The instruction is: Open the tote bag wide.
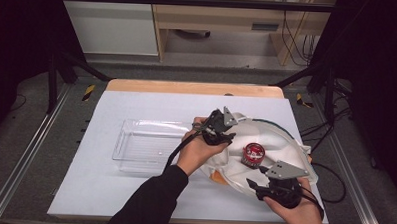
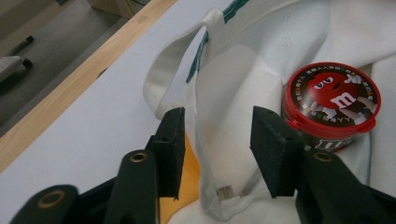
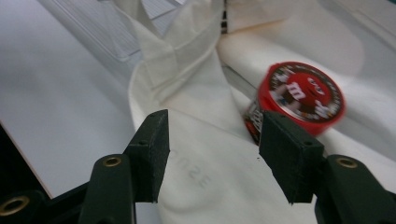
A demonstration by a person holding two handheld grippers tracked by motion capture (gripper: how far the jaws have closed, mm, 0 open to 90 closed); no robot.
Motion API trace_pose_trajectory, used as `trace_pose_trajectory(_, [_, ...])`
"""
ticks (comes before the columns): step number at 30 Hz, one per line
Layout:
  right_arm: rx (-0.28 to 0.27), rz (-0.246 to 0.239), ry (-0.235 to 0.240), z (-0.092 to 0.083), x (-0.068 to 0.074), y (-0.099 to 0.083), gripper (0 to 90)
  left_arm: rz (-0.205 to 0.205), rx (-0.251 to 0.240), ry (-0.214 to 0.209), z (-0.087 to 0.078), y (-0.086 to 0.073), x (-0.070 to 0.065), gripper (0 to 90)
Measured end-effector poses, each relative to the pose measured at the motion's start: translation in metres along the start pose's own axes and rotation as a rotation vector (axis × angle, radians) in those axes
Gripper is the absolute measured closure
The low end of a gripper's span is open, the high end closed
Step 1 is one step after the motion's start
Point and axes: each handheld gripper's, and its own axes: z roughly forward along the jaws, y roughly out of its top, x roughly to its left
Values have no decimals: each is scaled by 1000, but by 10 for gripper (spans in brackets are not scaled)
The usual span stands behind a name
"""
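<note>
The work in hand looks like getting the red-lidded candy tub (image 1: 252,153) clear of the white cloth bag (image 1: 280,140) it sits in, and it is at the approach stage: neither claw has closed on anything yet.

The left claw (image 2: 218,147) stands wide, its 2 jaws straddling a fold of the bag's rim, with the fabric between them but not pinched. The right claw (image 3: 212,156) is also wide, hanging over a flatter stretch of the cloth with the tub just beyond its right jaw. In the high view the left claw (image 1: 217,131) is over the bag's left side and the right claw (image 1: 264,187) near the bag's front, close to the table's near-right corner.

The tub is a short round pot, dark-walled, with a bright red lid carrying a cartoon face and a white letter "m". It stands upright in a hollow of the cloth, toward the right edge of the table (image 1: 109,189). A clear plastic bin (image 1: 145,145) sits just left of the bag, near the table's middle, and seems the likely destination.

Next, I judge, 1 claw should pinch the rim to hold the mouth open while the other comes down around the tub's wall, below the lid's lip.
</note>
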Motion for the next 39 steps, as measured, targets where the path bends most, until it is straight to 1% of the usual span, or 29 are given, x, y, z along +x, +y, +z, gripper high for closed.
trace_pose_trajectory(1, [-3,0,18,4,5,3,436,-6,-9,18,1,1,1,617])
trace_pose_trajectory(2, [-3,0,18,4,5,3,436,-6,-9,18,1,1,1,632])
trace_pose_trajectory(3, [-4,-4,34,7,9,5,436,-15,-7,24,2,1,3,648])
trace_pose_trajectory(5, [0,-10,41,9,10,5,436,-15,-4,24,3,1,4,663])
trace_pose_trajectory(6, [2,-12,51,11,12,6,437,-20,-2,20,5,1,5,663])
trace_pose_trajectory(7, [21,-25,58,16,16,7,440,-20,7,9,7,0,5,690])
trace_pose_trajectory(8, [21,-25,58,16,16,7,440,-20,7,9,7,0,5,703])
trace_pose_trajectory(9, [41,-37,67,21,19,6,449,-13,18,4,8,0,5,715])
trace_pose_trajectory(10, [48,-42,67,24,20,6,463,-13,18,4,8,0,5,729])
trace_pose_trajectory(11, [61,-40,70,26,22,5,484,-14,23,-7,11,0,5,745])
trace_pose_trajectory(12, [61,-40,70,26,22,5,484,-14,23,-7,11,0,5,759])
trace_pose_trajectory(13, [72,-46,73,32,24,4,549,-7,42,-13,13,0,5,769])
trace_pose_trajectory(14, [80,-52,76,34,24,3,593,-4,54,-12,13,0,5,786])
trace_pose_trajectory(15, [86,-53,78,36,25,3,641,-6,55,-14,14,0,6,804])
trace_pose_trajectory(16, [86,-53,78,36,25,3,641,-6,55,-14,14,0,6,819])
trace_pose_trajectory(17, [91,-56,88,40,26,1,727,-6,62,-13,15,-1,7,840])
trace_pose_trajectory(18, [91,-56,88,40,26,1,727,-6,62,-13,15,-1,7,858])
trace_pose_trajectory(19, [90,-54,100,43,27,0,805,-12,65,-18,16,-2,9,870])
trace_pose_trajectory(21, [94,-74,100,44,29,-1,842,-14,66,-14,15,-2,11,882])
trace_pose_trajectory(22, [94,-74,100,44,29,-1,842,-14,66,-14,15,-2,11,885])
trace_pose_trajectory(23, [95,-89,112,44,31,-1,870,-13,66,-13,15,-1,11,886])
trace_pose_trajectory(25, [86,-106,123,42,33,-1,878,-11,47,2,11,3,12,888])
trace_pose_trajectory(26, [86,-106,123,42,33,-1,878,-11,47,2,11,3,12,888])
trace_pose_trajectory(28, [79,-113,142,40,36,-1,882,-15,19,17,7,8,13,889])
trace_pose_trajectory(31, [71,-121,159,39,39,-2,884,-16,2,24,6,12,12,890])
trace_pose_trajectory(33, [68,-124,166,39,40,-2,884,-17,-1,23,7,12,12,890])
trace_pose_trajectory(34, [65,-137,181,40,42,-2,885,-14,19,23,11,12,11,890])
trace_pose_trajectory(36, [65,-142,191,42,43,-3,885,-16,24,20,13,11,11,890])
trace_pose_trajectory(39, [79,-142,196,47,45,-6,885,-13,66,17,24,9,9,890])
